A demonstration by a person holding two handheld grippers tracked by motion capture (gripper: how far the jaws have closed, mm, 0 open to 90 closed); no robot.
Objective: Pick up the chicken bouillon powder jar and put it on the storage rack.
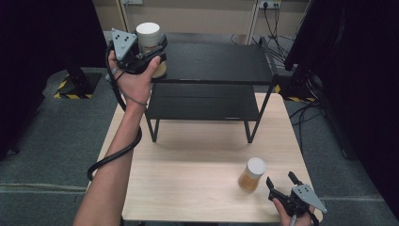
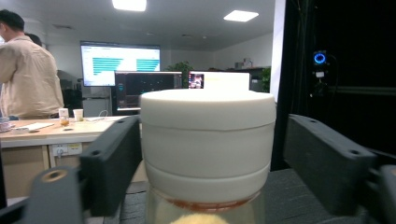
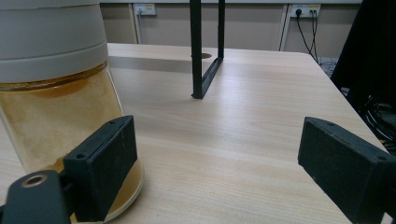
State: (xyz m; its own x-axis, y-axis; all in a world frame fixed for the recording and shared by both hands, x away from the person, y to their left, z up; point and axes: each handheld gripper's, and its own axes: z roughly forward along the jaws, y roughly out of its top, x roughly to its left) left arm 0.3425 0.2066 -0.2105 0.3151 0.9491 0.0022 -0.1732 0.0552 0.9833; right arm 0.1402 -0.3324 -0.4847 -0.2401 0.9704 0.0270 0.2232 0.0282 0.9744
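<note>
A jar with a white lid [image 1: 148,33] and amber contents stands at the left end of the black rack's top shelf [image 1: 216,61]. My left gripper [image 1: 157,49] is open around it. In the left gripper view the jar [image 2: 208,135] sits between the jaws, against one and a small gap from the other. A second white-lidded jar [image 1: 252,174] stands on the wooden table [image 1: 188,179] near its front right. My right gripper [image 1: 281,179] is open just right of it with nothing between its fingers. In the right gripper view that jar [image 3: 56,93] sits outside the left-hand jaw.
The two-tier rack's lower shelf [image 1: 202,101] is bare; one of its legs [image 3: 198,56] stands on the table ahead of my right gripper. Cables [image 1: 282,28] run along the floor at the back right. A person in a beige shirt [image 2: 28,70] stands far off by desks with monitors.
</note>
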